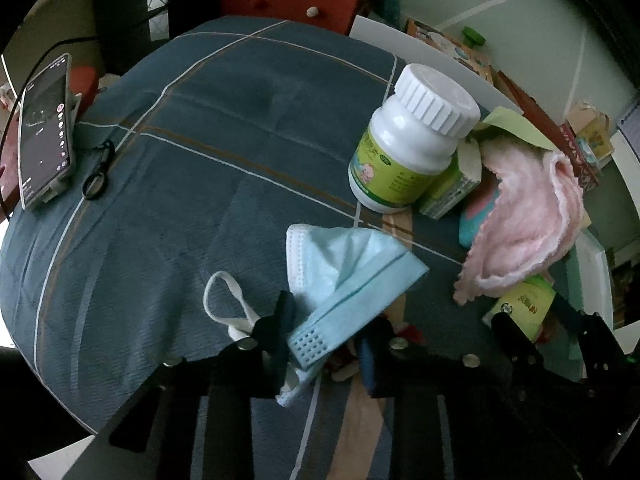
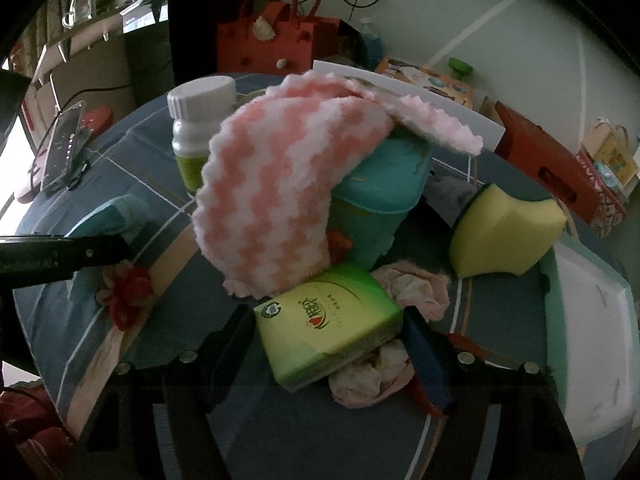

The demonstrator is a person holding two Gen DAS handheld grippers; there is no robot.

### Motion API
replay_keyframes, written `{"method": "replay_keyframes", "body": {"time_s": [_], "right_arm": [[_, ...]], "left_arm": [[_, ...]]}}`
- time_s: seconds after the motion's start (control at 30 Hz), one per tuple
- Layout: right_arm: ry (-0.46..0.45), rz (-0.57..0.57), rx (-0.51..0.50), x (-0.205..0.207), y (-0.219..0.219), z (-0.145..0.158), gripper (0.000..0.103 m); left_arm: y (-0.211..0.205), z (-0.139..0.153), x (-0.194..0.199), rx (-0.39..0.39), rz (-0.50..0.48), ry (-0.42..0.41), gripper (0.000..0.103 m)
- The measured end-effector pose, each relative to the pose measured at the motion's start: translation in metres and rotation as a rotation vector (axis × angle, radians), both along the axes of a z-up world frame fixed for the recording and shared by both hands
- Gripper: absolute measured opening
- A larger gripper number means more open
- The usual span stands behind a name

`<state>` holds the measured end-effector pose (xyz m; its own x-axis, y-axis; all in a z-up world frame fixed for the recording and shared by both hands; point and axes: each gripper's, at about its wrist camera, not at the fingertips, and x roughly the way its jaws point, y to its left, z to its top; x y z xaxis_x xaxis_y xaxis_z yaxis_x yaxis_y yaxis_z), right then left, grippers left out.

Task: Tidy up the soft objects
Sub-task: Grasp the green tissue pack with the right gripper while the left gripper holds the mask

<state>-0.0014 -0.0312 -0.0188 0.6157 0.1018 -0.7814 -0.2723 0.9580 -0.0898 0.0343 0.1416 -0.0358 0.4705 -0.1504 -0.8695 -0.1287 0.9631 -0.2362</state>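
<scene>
A light blue face mask (image 1: 348,268) lies bunched on the blue plaid cloth (image 1: 200,140). Its folded lower edge sits between the fingers of my left gripper (image 1: 326,332), which is shut on it; one white ear loop (image 1: 224,300) trails to the left. In the right wrist view a green tissue pack (image 2: 328,332) sits tilted between the two fingers of my right gripper (image 2: 328,340), and both pads touch its sides. Behind it a pink-and-white wavy cloth (image 2: 272,184) drapes over a teal box (image 2: 380,200). A yellow sponge (image 2: 504,232) rests to the right, with crumpled pink tissue (image 2: 412,284) beside the pack.
A white pill bottle (image 1: 408,140) with a green label stands by the pink cloth (image 1: 524,224). A phone (image 1: 44,132) leans at the far left beside a black ring clip (image 1: 96,180). A white bin (image 2: 592,340) is at the right edge, a red bag (image 2: 272,40) behind.
</scene>
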Motion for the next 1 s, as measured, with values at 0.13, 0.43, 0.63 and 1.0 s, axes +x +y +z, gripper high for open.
{"method": "replay_keyframes", "body": {"time_s": [0.13,0.43,0.63,1.0], "right_arm": [[-0.003,-0.007,0.011,-0.001,-0.003,0.002,0.077],[-0.026,-0.033,0.048,-0.002,-0.016,0.008,0.077],[-0.056,-0.071,0.085,-0.005,-0.030,0.016,0.077],[-0.130,-0.201,0.165,-0.008,-0.074,0.049,0.077]], "left_arm": [[0.006,0.002,-0.003,-0.011,0.005,0.001,0.019],[0.016,0.010,-0.010,-0.030,0.008,-0.019,0.011],[0.025,0.027,-0.016,-0.055,0.016,-0.057,0.010],[0.010,0.085,-0.023,-0.077,-0.041,-0.159,0.010]]}}
